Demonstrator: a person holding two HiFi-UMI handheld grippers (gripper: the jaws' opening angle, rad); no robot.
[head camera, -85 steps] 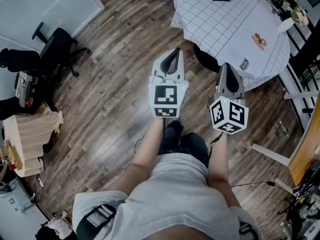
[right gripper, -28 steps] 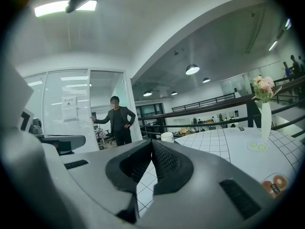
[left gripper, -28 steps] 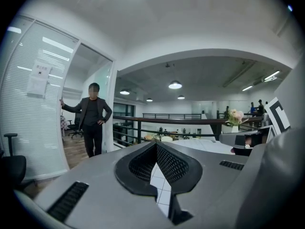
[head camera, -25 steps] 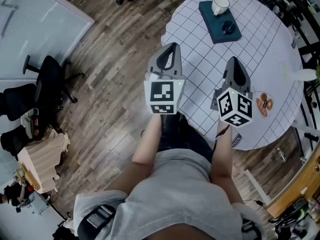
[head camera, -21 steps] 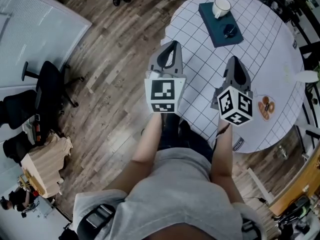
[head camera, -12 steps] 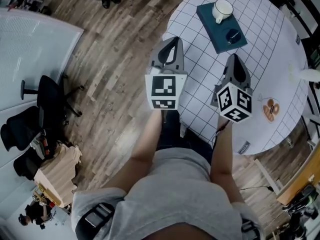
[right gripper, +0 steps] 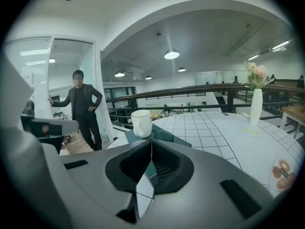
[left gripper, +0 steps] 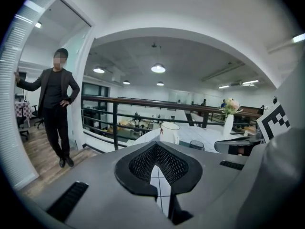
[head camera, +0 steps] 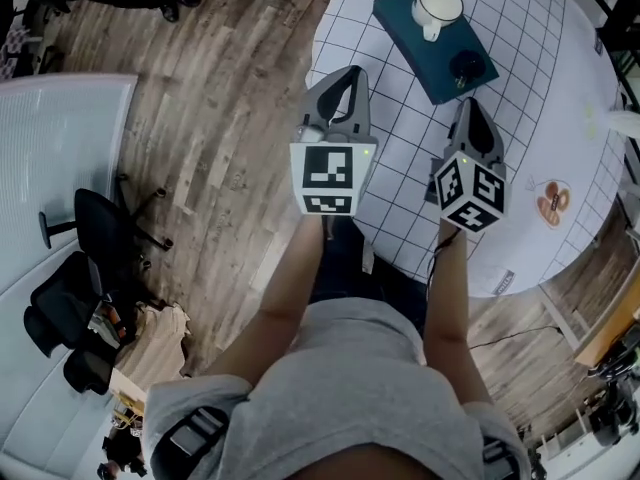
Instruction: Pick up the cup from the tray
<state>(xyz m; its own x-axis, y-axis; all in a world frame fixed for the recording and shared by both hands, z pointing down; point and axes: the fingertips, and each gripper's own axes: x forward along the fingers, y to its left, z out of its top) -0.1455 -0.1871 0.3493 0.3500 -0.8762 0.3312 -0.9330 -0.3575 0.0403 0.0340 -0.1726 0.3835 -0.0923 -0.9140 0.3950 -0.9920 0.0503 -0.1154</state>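
Observation:
A white cup [head camera: 437, 5] with a handle stands on a dark teal tray [head camera: 405, 25] on a round table [head camera: 540, 118] covered in white checked cloth. A small dark round thing [head camera: 465, 65] lies on the tray beside the cup. My left gripper [head camera: 350, 72] is shut and empty, held over the table's near edge, short of the tray. My right gripper [head camera: 468, 104] is also shut and empty, just short of the tray's near corner. The left gripper view shows the cup [left gripper: 170, 132] ahead of the shut gripper [left gripper: 155, 145]. In the right gripper view the cup [right gripper: 141, 123] stands beyond the shut gripper [right gripper: 151, 141].
A person [left gripper: 57, 109] in dark clothes stands on the wood floor left of the table, by a glass partition. A white vase [right gripper: 256, 105] with flowers and a small plate [head camera: 552, 203] are on the table's right side. A railing [left gripper: 143, 104] runs behind. Office chairs [head camera: 100, 243] stand at the left.
The table, tray and cup have come closer and lower in the head view as I moved toward them. Both grippers stay shut, held out in front.

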